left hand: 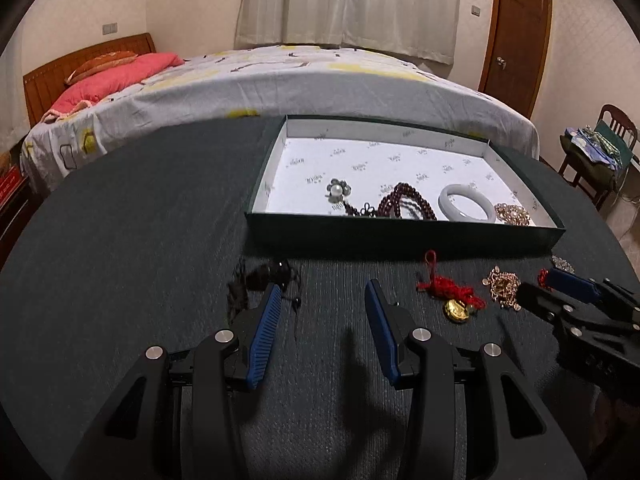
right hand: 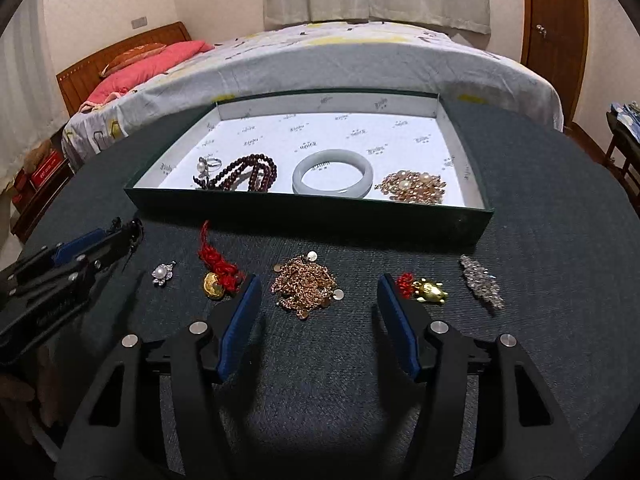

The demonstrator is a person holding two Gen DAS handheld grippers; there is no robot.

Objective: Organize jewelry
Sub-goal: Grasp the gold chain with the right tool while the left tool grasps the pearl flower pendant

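A shallow green box with white lining holds a pearl ring, dark red beads, a pale jade bangle and a gold pearl piece. On the dark cloth lie a gold chain pile, a red-cord gold charm, a pearl pendant, a gold turtle charm and a crystal brooch. My right gripper is open around the chain pile. My left gripper is open and empty; a black tassel piece lies by its left finger.
The round table has a dark cloth. A bed stands right behind it. A chair with clutter is at the right. The right gripper also shows in the left wrist view.
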